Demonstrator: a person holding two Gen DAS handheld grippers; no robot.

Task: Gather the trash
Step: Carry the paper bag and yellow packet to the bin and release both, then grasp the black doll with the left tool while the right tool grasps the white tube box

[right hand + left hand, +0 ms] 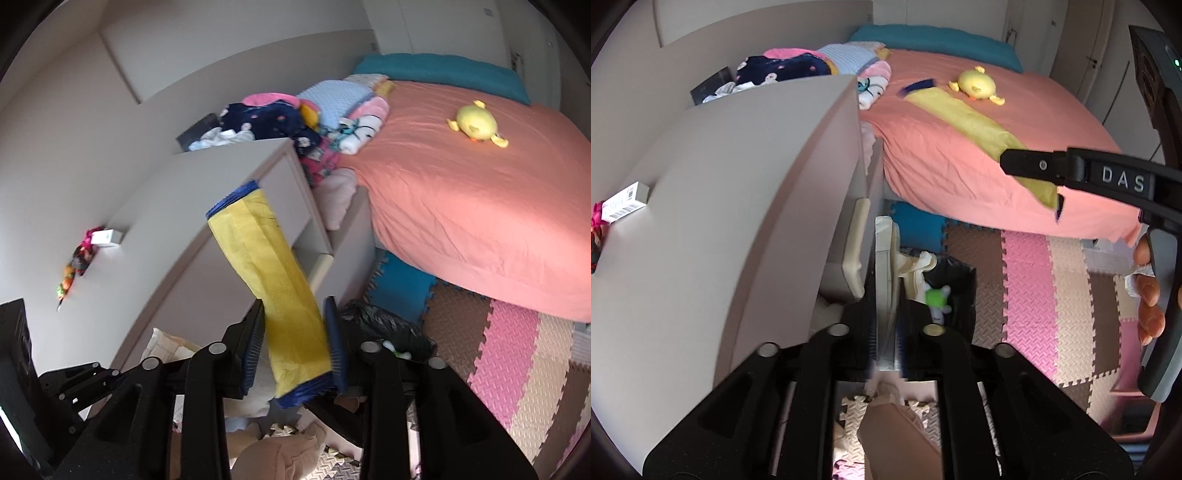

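A bed (480, 206) under a salmon sheet fills the upper right of both views, with a yellow plush (476, 122) on it and a clothes pile (277, 118) at its left edge. A grey cabinet (738, 206) takes the left of the frame. Foam mats (517, 362) in pink, brown and beige cover the floor at lower right. A black-lined bin (956, 291) stands at lower centre, just beside the cabinet.

The left gripper (886, 332) points steeply down over the bin, its jaws slightly parted around a flat beige packet (884, 280); whether the pads press it I cannot tell. The right gripper (295, 343) also tilts down, jaws spread with the yellow wrapper (280, 295) between them, apart from the left pad.
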